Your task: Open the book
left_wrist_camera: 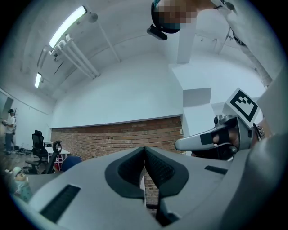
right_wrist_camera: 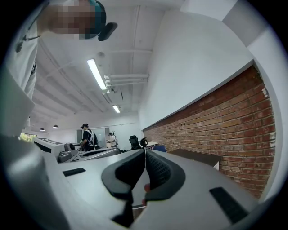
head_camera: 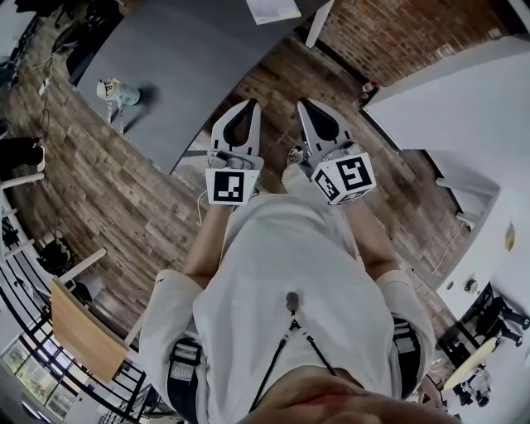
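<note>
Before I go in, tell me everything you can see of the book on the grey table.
The book shows only in the head view, at the top edge, which cuts part of it off. It looks thin and cream-white with a yellowish lower edge. It lies flat and apparently closed, near the right edge of the grey table. Only the table touches it. The left gripper and right gripper, both shut and empty, are well short of it. No print is legible.

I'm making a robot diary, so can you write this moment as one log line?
left gripper: shut, empty | right gripper: shut, empty | book: on gray table, untouched
</note>
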Available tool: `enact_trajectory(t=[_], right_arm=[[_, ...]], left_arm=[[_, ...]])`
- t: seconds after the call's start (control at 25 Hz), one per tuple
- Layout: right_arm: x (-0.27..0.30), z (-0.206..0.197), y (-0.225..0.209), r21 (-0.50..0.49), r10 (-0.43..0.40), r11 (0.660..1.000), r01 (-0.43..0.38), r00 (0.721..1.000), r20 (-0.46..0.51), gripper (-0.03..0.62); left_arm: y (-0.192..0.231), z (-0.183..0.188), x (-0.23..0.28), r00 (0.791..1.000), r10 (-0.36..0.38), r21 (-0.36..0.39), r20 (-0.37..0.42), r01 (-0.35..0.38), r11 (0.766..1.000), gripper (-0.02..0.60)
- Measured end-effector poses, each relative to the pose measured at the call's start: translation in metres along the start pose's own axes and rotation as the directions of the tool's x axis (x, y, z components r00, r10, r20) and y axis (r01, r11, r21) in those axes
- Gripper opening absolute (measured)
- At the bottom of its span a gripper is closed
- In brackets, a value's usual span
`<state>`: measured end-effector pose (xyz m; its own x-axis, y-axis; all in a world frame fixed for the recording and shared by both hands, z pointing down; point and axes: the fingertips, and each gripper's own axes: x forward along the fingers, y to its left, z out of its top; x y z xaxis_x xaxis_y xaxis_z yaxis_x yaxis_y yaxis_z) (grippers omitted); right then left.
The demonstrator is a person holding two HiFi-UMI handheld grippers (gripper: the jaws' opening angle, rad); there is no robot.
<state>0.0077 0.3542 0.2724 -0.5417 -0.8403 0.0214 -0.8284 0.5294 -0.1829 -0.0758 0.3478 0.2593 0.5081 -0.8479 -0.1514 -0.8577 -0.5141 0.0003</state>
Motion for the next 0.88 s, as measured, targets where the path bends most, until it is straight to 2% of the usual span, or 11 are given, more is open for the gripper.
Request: enact_trajectory(t=[0.24,0.88], right_arm=[[0.011,0.013,-0.036,0.016,0.021,1.000,-0.022,1.000,0.004,0.037],[0.046,0.025,-0.146,0.034,0.122,0.992,-0.122,0.992,-0.011,0.037]], left_arm=[[-0.009,0.003,0.039,1.000,0.011,0.022,-0.005,-0.011,1.000,0.022],[-0.030,-0.015,0.137,0.992,0.126,0.045,-0.011,-0.126,0.991,0.023]])
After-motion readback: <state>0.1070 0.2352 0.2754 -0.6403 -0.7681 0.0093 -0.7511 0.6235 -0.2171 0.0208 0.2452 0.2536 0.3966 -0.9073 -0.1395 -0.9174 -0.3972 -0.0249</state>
